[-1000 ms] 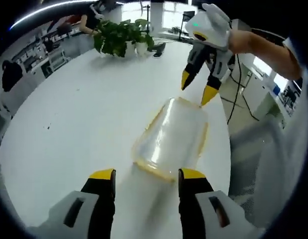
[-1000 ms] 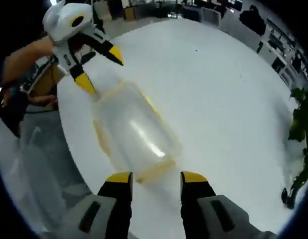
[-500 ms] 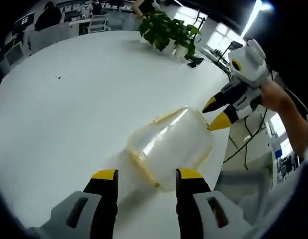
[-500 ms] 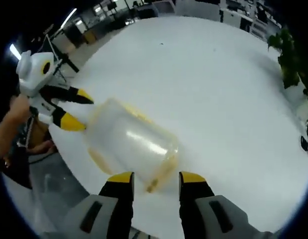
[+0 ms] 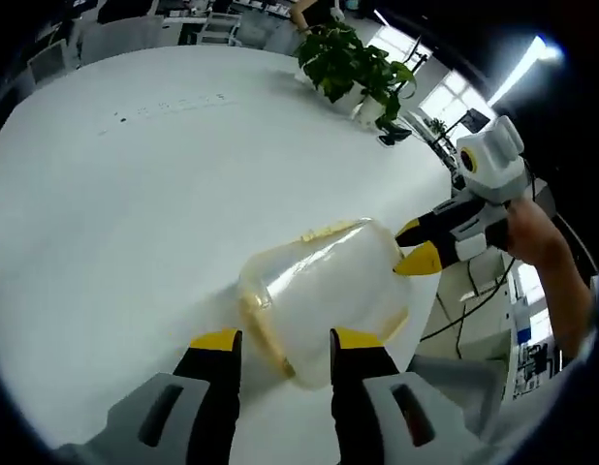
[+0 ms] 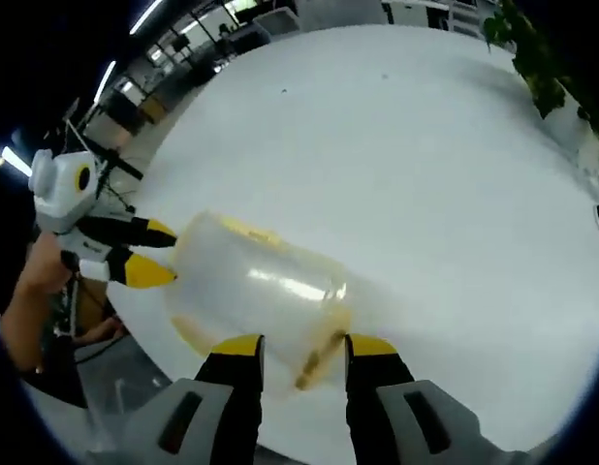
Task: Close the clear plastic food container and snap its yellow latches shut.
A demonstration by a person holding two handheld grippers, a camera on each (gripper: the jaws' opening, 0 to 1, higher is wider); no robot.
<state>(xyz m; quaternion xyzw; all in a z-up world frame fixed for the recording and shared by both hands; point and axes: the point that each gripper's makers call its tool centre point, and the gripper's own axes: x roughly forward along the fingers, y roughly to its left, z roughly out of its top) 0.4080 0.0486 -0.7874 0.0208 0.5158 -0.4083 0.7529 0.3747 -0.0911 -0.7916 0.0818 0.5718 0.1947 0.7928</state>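
A clear plastic food container [image 5: 324,291] with yellow latches lies on the white table [image 5: 135,194] near its edge. My left gripper [image 5: 285,341] is open, and the container's near end with a yellow latch [image 5: 266,334] sits between its fingertips. My right gripper [image 5: 416,245] comes in from the right, its yellow tips against the far end. In the right gripper view the container [image 6: 256,286] lies lengthwise. My right gripper [image 6: 304,347] stands open at its near end, by a yellow latch [image 6: 314,360]. The left gripper [image 6: 152,254] is at the far end.
Potted plants [image 5: 353,63] stand at the far side of the table. The table edge [image 5: 430,329] runs just beyond the container, with floor and cables below. A person's hand [image 5: 537,242] holds the right gripper, and another hand [image 6: 43,281] holds the left one.
Both views have rolled and shifted with the hands. Each gripper has come closer to its end of the container, and the right gripper's tips have dropped from above the far end onto it.
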